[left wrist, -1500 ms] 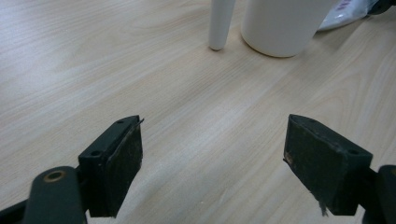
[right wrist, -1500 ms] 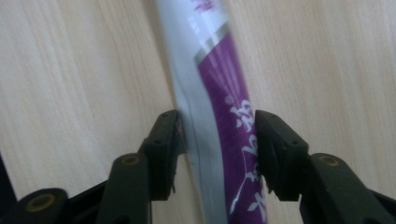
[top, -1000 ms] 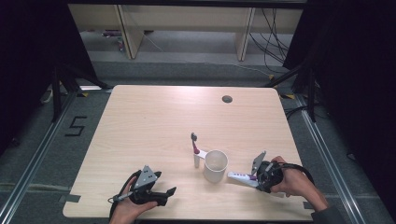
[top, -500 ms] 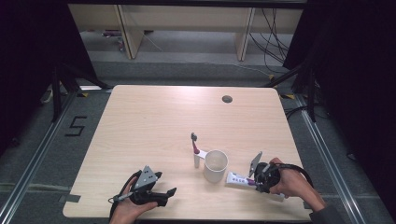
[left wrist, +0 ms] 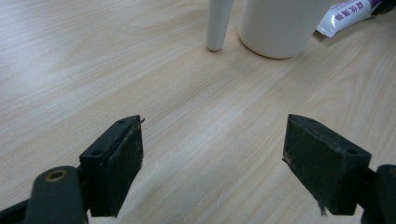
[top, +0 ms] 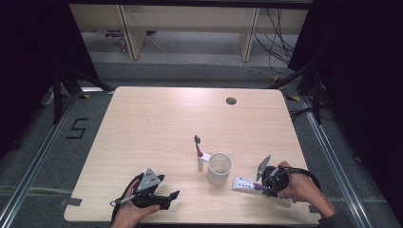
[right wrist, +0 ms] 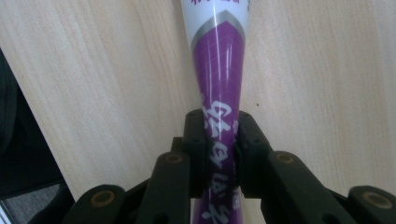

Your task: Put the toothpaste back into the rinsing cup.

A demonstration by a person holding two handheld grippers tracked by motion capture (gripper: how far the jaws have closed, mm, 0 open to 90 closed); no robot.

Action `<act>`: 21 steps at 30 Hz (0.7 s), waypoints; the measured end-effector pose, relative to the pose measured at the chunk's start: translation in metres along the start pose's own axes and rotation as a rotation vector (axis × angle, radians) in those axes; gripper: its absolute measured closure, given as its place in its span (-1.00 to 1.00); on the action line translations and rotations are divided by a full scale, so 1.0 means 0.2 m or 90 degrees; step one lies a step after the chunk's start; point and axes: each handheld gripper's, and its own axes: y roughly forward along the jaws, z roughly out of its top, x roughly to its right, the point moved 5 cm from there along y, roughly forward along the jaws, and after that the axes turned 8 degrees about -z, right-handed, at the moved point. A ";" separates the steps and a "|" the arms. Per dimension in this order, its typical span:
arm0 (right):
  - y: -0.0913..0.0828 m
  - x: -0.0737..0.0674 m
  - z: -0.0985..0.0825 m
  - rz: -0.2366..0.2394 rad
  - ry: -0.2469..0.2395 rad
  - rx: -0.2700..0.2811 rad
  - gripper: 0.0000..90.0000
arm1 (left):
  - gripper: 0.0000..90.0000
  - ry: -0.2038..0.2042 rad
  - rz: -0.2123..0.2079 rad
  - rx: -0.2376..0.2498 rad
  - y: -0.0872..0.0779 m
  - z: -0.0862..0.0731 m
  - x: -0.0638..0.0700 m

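A white cup point(top: 219, 167) stands on the wooden table point(top: 157, 123) near the front. A toothbrush point(top: 198, 148) with a white handle leans just left of it. To the cup's right lies a white and purple toothpaste tube point(top: 243, 183). My right gripper point(top: 260, 186) has just been closing and is shut on the tube's purple end point(right wrist: 218, 60); both pads point(right wrist: 196, 140) press on it. My left gripper point(top: 172, 198) rests at the front left, open with nothing between its fingers. Its view point(left wrist: 212, 163) faces the cup point(left wrist: 280, 25), the brush handle point(left wrist: 218, 23) and the tube point(left wrist: 348, 14).
A round cable hole point(top: 231, 100) sits near the table's far edge. Behind the table are shelf legs point(top: 128, 33) and loose cables on the floor. Dark stands flank both sides. The table's front edge lies just below both hands.
The tube at the right gripper lies slightly nearer the front edge than a second ago. Neither hand has visibly moved.
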 end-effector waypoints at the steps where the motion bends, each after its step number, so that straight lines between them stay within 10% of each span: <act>1: 0.00 0.00 0.00 0.000 0.000 0.000 0.71 | -0.57 0.000 0.000 0.000 0.00 0.00 0.00; 21: 0.03 -0.02 0.07 0.012 -0.023 -0.085 0.71 | -0.56 0.005 -0.008 0.001 0.01 0.00 0.01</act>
